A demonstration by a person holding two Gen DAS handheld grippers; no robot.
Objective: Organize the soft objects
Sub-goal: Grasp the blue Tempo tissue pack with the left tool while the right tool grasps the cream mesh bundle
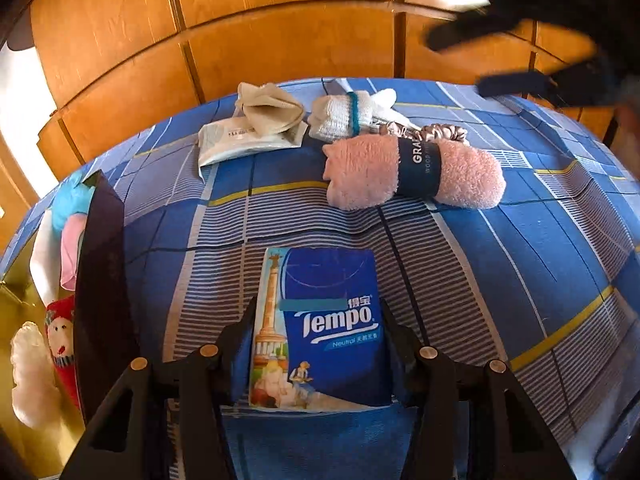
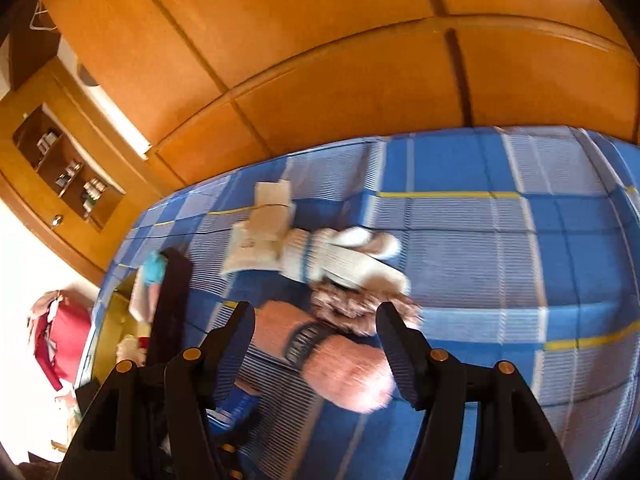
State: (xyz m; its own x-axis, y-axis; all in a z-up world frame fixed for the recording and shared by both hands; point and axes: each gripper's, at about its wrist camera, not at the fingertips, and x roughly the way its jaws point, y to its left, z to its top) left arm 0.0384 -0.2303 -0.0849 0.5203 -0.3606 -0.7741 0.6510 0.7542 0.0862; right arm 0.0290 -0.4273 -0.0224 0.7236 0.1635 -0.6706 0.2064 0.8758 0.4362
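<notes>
Left of the pink towel roll (image 1: 412,170), your left gripper (image 1: 316,344) clamps the Tempo tissue pack (image 1: 324,328): light, squashy, slippery, so grip its long sides. Your right gripper (image 2: 316,332) hovers wide, empty, above that roll.

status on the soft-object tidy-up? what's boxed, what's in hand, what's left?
Done: a few soft things, including a Santa toy, sit in the box at left. In hand: left gripper shut on the Tempo tissue pack. Left on the bed: pink towel roll, scrunchie, white roll, wipes pack, beige cloth.
</notes>
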